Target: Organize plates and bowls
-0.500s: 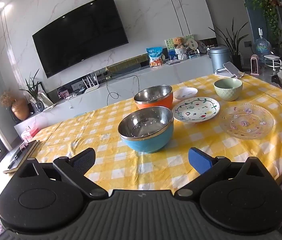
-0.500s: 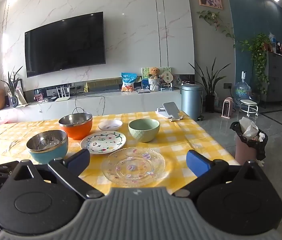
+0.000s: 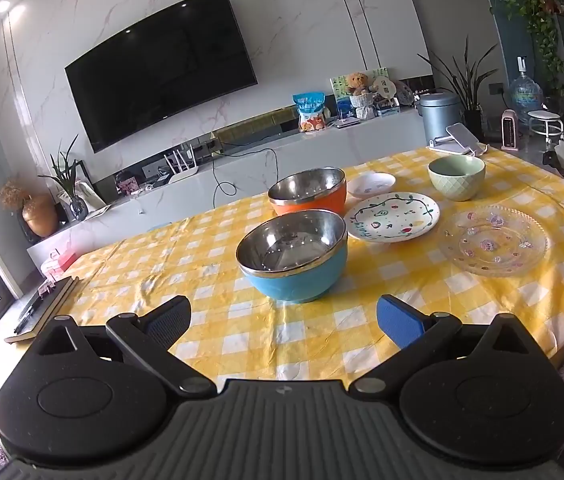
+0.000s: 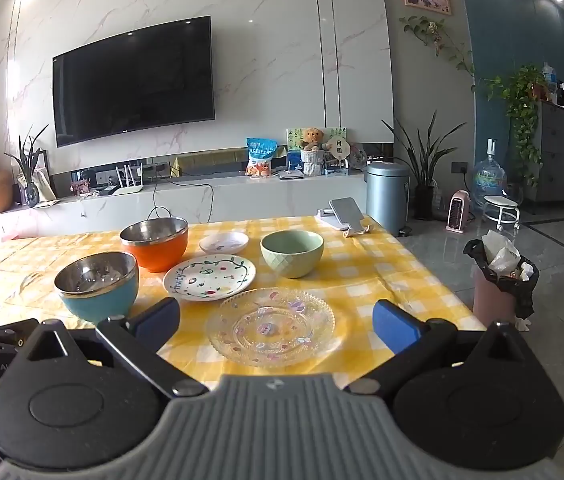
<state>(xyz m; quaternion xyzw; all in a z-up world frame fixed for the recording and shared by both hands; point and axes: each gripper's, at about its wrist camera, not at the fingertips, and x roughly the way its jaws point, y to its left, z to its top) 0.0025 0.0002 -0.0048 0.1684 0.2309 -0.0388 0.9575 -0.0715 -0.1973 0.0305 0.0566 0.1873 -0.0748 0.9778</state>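
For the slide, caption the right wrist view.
Open right tool facing a glass plate, three bowls and two more plates on a yellow checked table.

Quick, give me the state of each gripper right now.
Left gripper: jaws wide open, holding nothing, short of the blue bowl.
Right gripper: jaws wide open, holding nothing, above the near side of the glass plate.

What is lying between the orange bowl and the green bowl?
The small white dish lies between the orange bowl and the green bowl, clearest in the right wrist view.
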